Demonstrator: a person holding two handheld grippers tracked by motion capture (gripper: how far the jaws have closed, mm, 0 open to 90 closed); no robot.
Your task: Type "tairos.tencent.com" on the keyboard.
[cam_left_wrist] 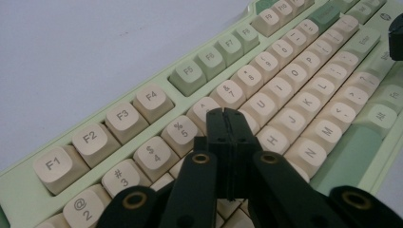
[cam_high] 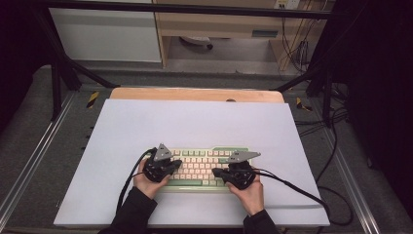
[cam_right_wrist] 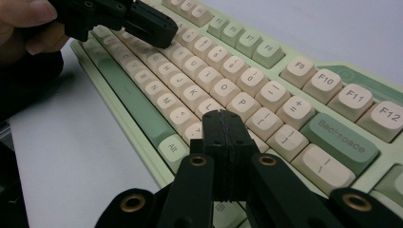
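A white sheet (cam_high: 195, 122) covers most of the desk (cam_high: 195, 94), and the keyboard (cam_high: 204, 168) lies near its front edge, centred. The left gripper (cam_high: 176, 164) hangs over the keyboard's left half, jaws clenched on nothing, tips above the number and letter rows near the 6 key (cam_left_wrist: 202, 107). The right gripper (cam_high: 217, 171) hovers over the right half, jaws likewise clenched and empty, near the P key (cam_right_wrist: 243, 103). Cables (cam_high: 302, 192) trail off both grippers toward the near edge. Nothing lies between the grippers but keys.

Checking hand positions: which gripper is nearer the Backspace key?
Right. The right gripper hovers shut beside the Backspace key; the left gripper, also shut, hovers over the keyboard's other half.
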